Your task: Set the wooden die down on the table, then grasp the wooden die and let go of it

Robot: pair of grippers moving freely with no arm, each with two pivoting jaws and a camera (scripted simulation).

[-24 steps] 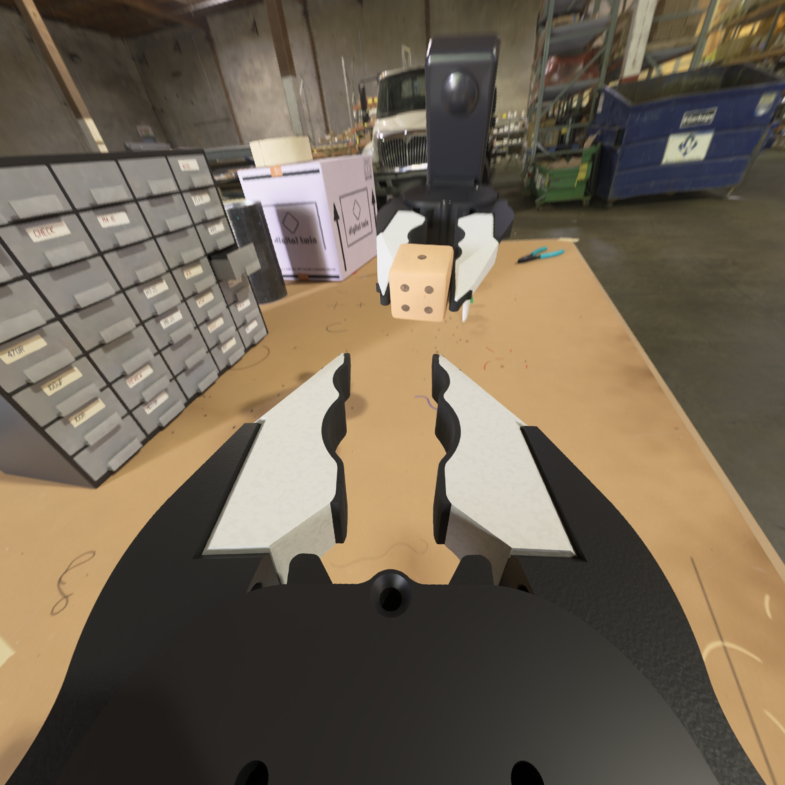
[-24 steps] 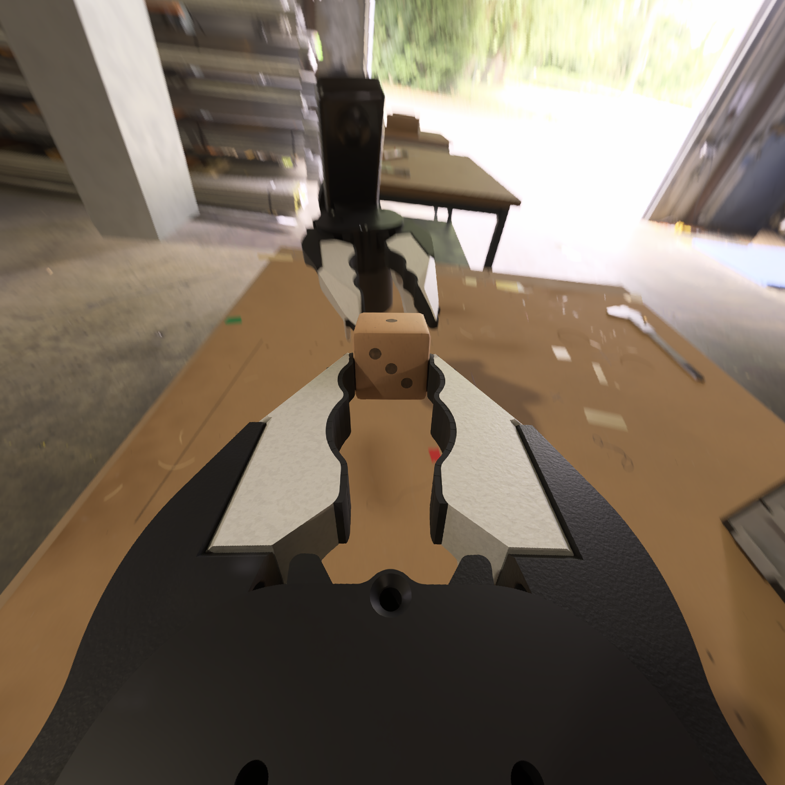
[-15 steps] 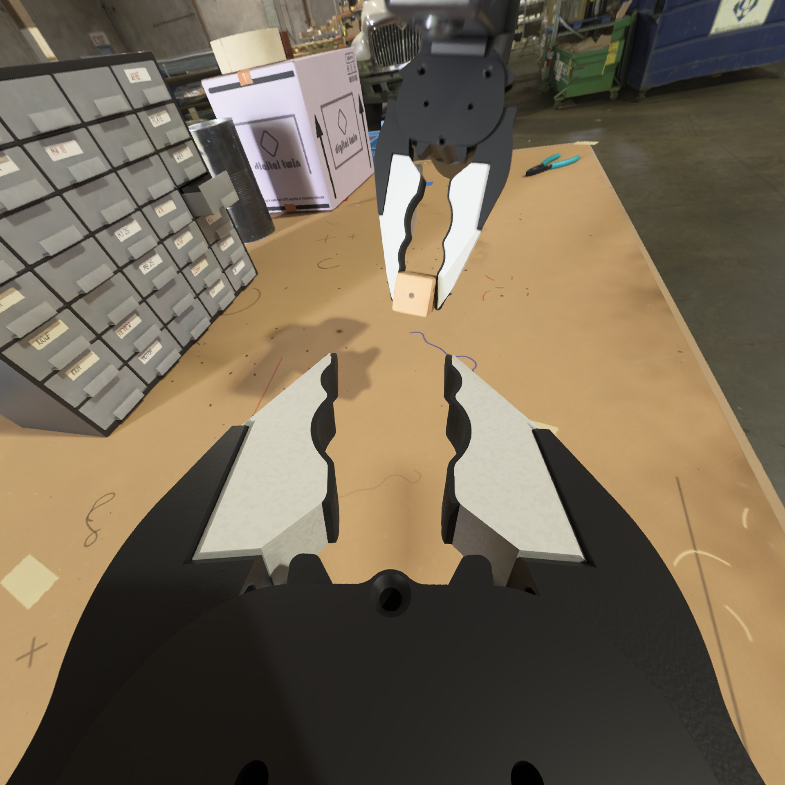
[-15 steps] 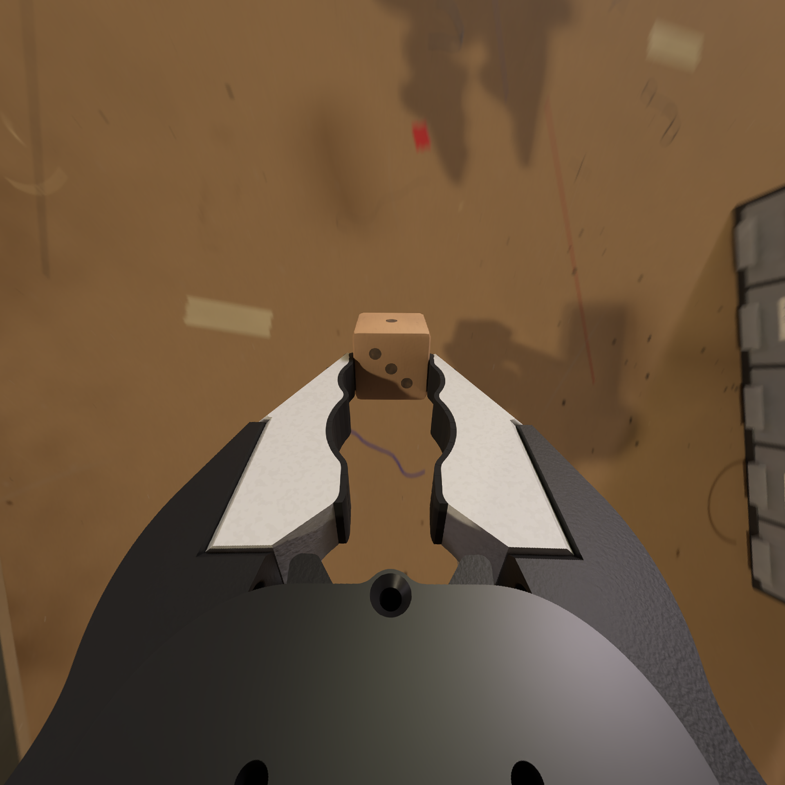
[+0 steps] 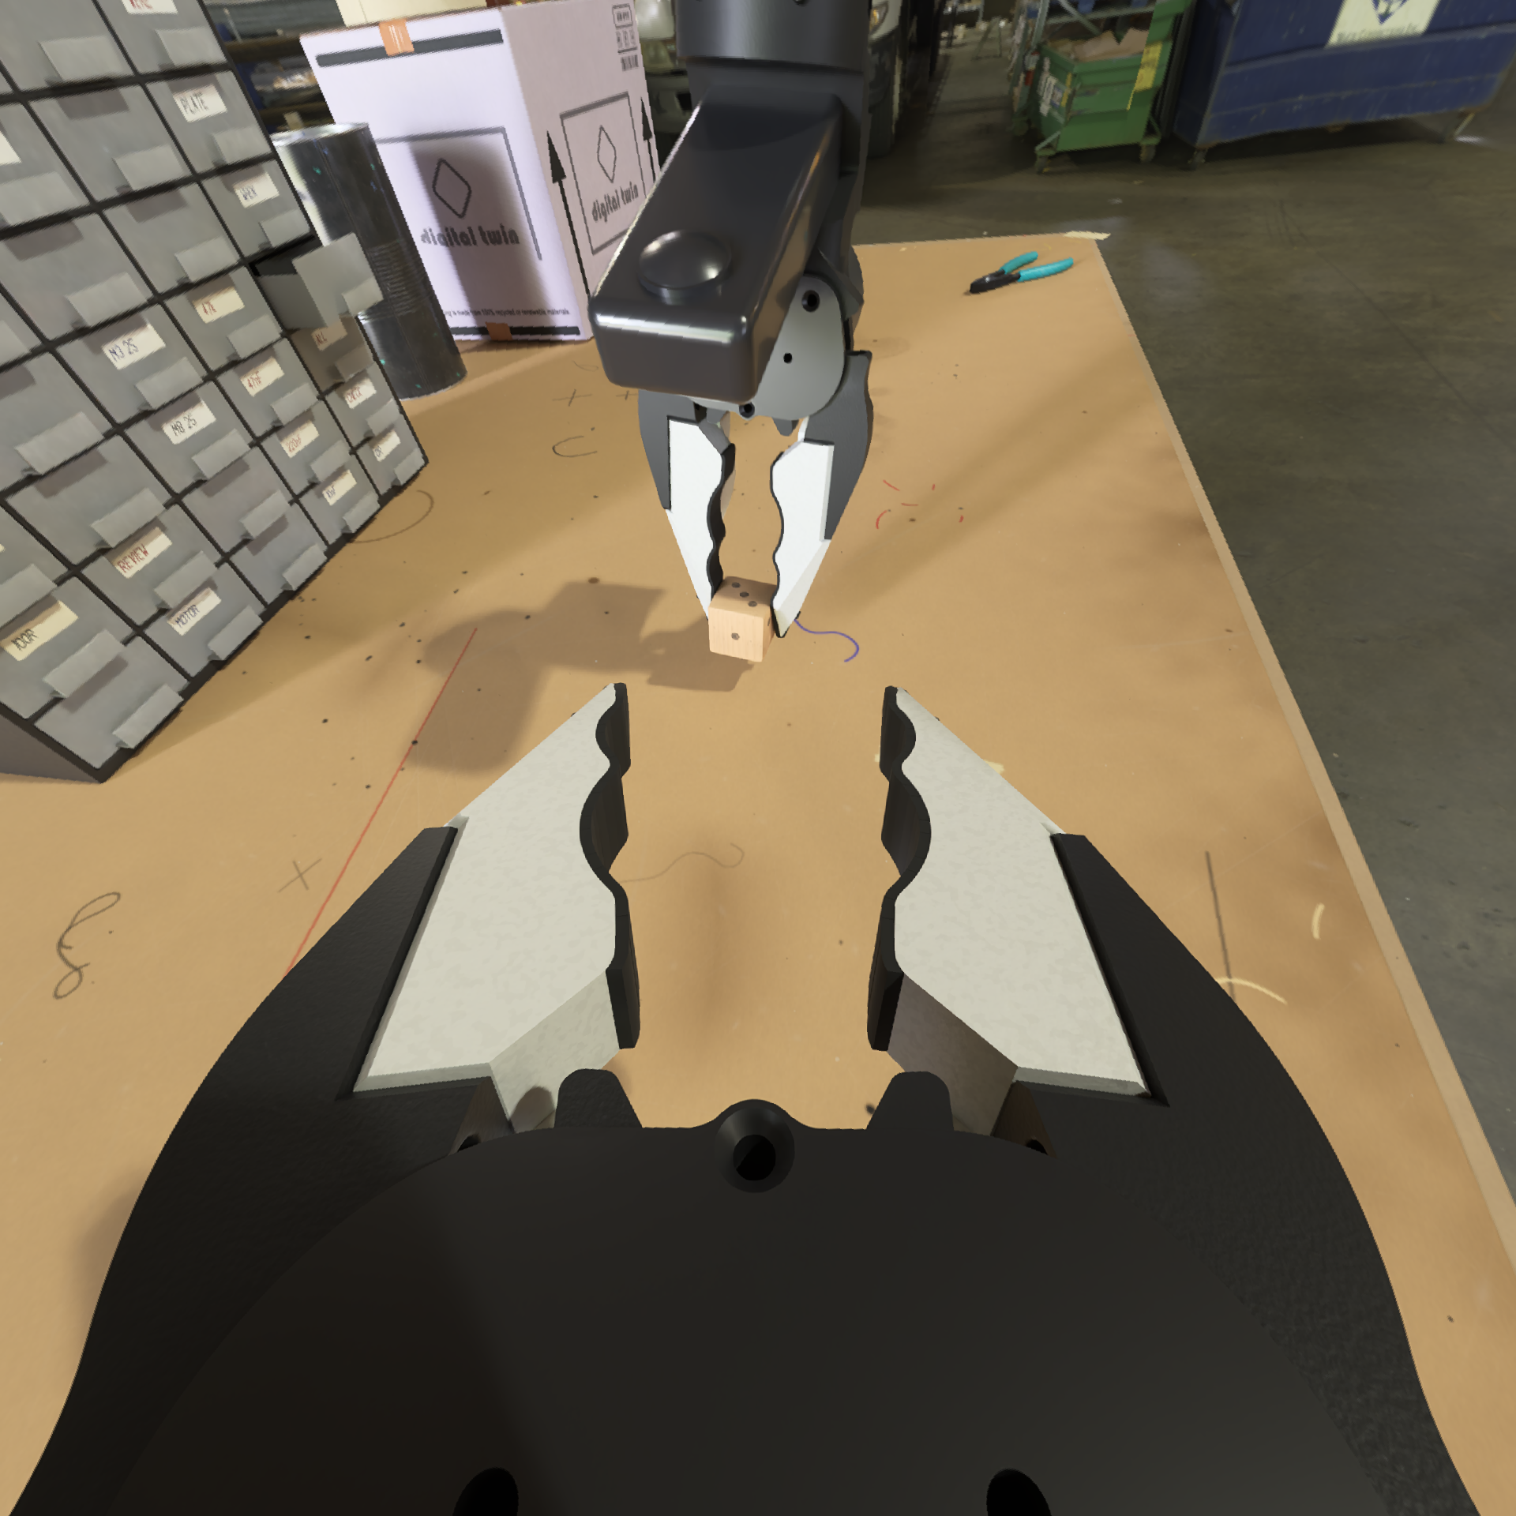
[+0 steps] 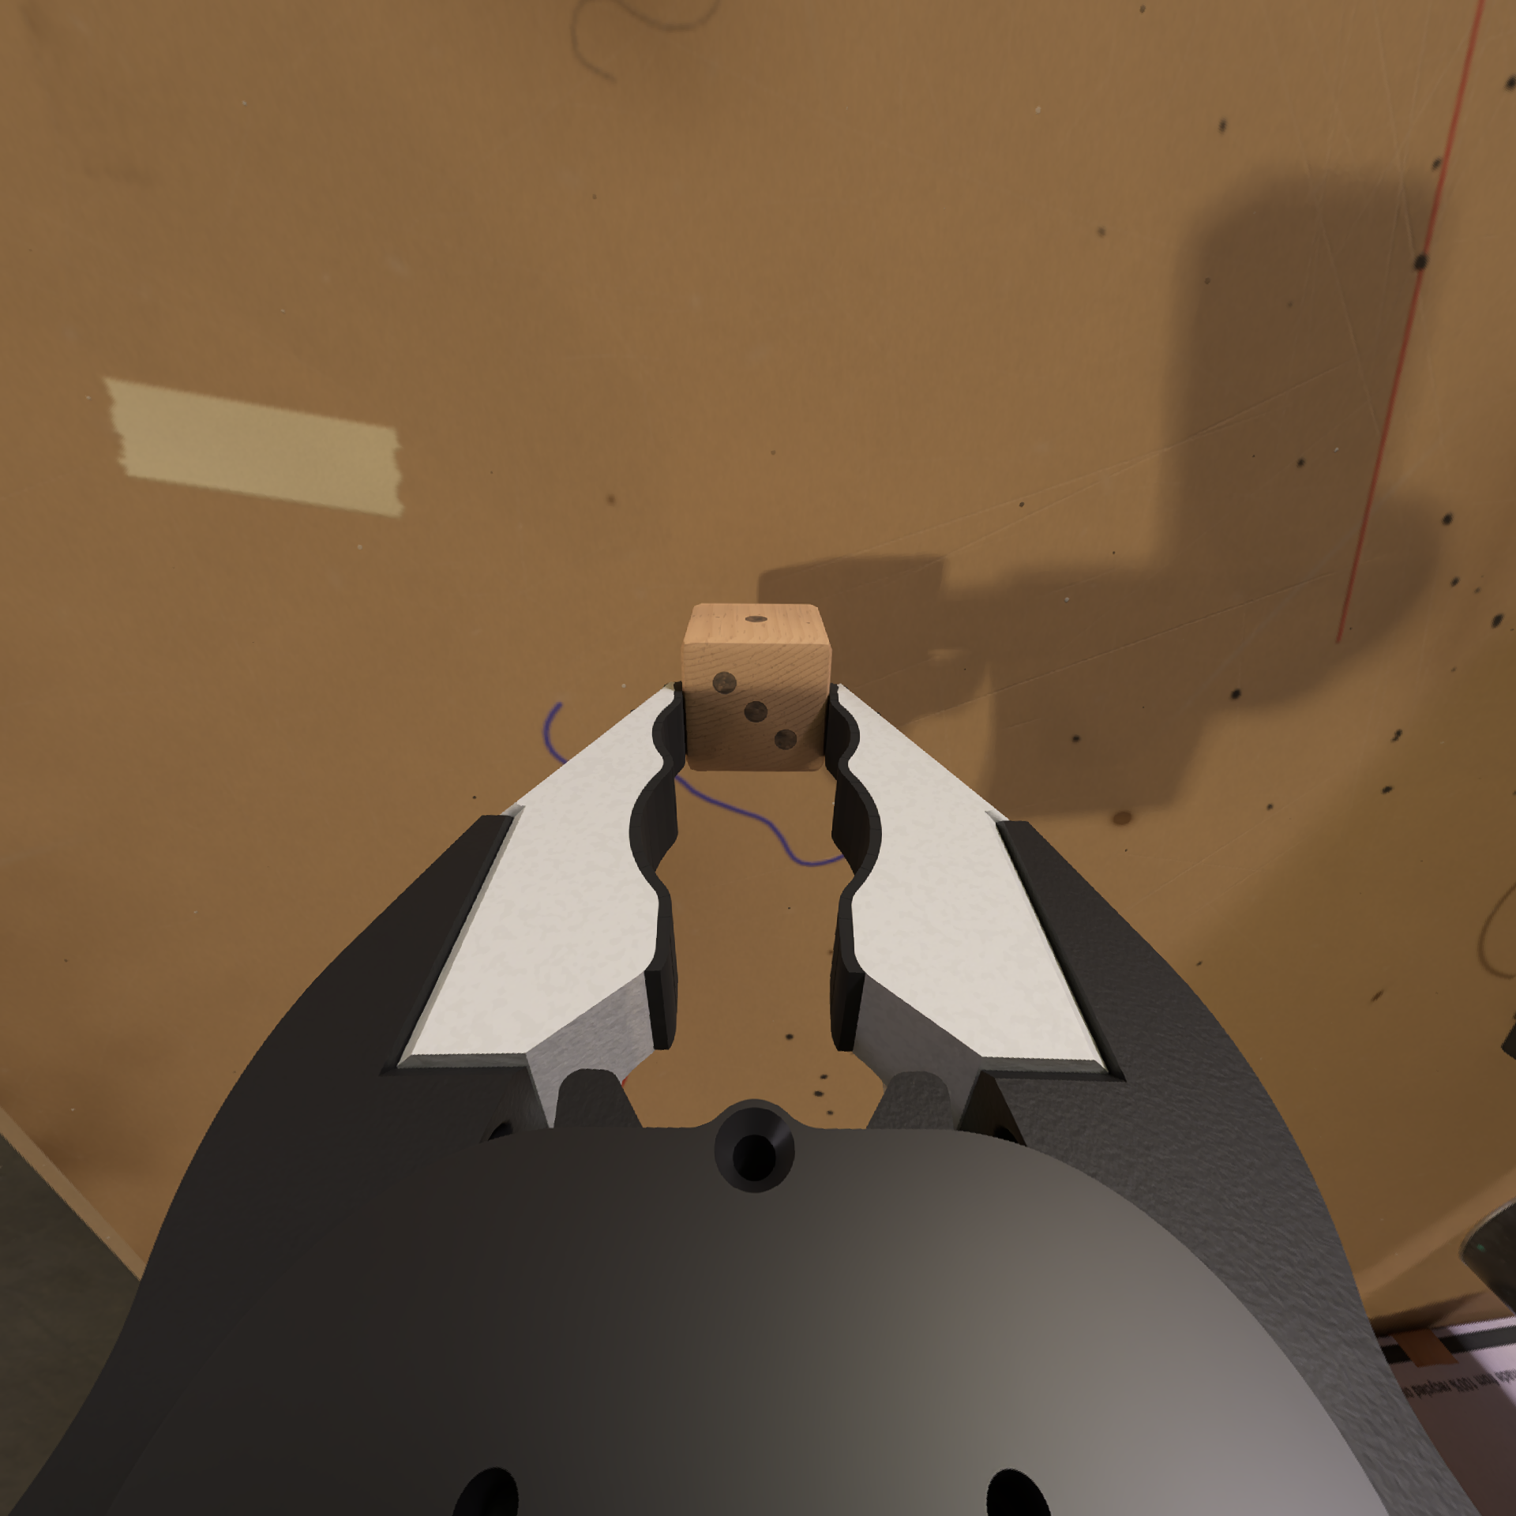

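Observation:
The wooden die [image 6: 755, 689] is a small light cube with dark pips. My right gripper [image 6: 755, 722] is shut on the wooden die at its fingertips and points straight down at the brown table [image 6: 328, 246]. In the left wrist view the right gripper [image 5: 746, 607] stands upright ahead of me, and the die [image 5: 738, 630] sits at or just above the table [image 5: 1025, 656]; I cannot tell if it touches. My left gripper [image 5: 753, 705] is open and empty, a short way in front of the die.
A grey drawer cabinet [image 5: 139, 394] stands at the left. A white cardboard box [image 5: 476, 172] and a dark cylinder [image 5: 369, 246] stand behind it. Teal pliers [image 5: 1021, 272] lie at the far right. The table's right edge [image 5: 1312, 779] runs close by.
The right gripper turned from level to pointing down and lowered the die close to the table. My left gripper opened wider and tilted downward.

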